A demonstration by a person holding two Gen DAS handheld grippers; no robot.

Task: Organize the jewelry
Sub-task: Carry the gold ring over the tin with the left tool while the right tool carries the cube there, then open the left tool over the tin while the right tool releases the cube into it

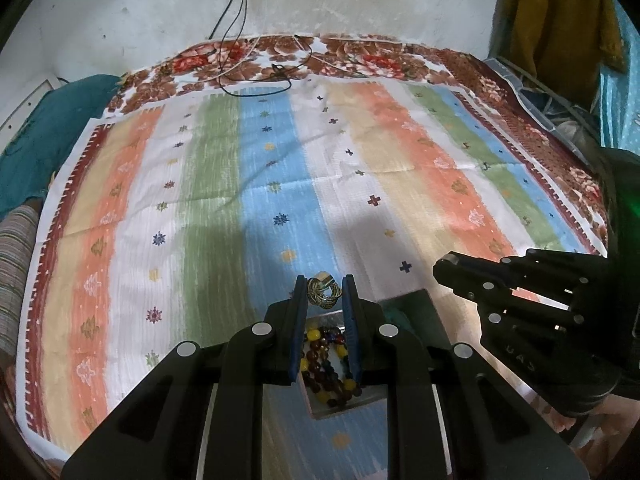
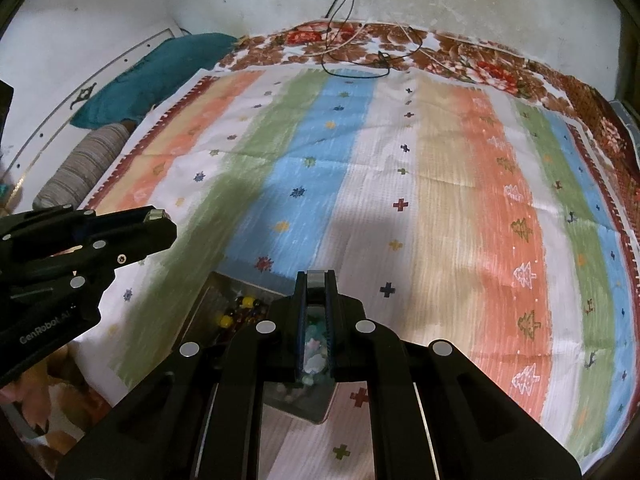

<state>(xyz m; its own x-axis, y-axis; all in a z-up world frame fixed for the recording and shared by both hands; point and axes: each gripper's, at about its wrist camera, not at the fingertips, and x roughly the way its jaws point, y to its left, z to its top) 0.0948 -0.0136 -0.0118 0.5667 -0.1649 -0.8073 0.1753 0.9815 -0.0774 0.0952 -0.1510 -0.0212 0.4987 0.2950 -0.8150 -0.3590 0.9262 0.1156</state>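
A coiled gold-and-green ornament (image 1: 323, 290) is being gripped between the blue pads of the left tongs (image 1: 325, 292), which are clamped on it just above the far edge of a metal tray (image 1: 416, 304). Multicoloured bead strings (image 1: 325, 364) are being held in the tray's left compartment, pale pieces in the right one. The tray's far rim (image 2: 316, 278) is being pinched by the right tongs (image 2: 316, 280), nearly closed. The tray is being rested on a striped bedspread (image 2: 440, 184).
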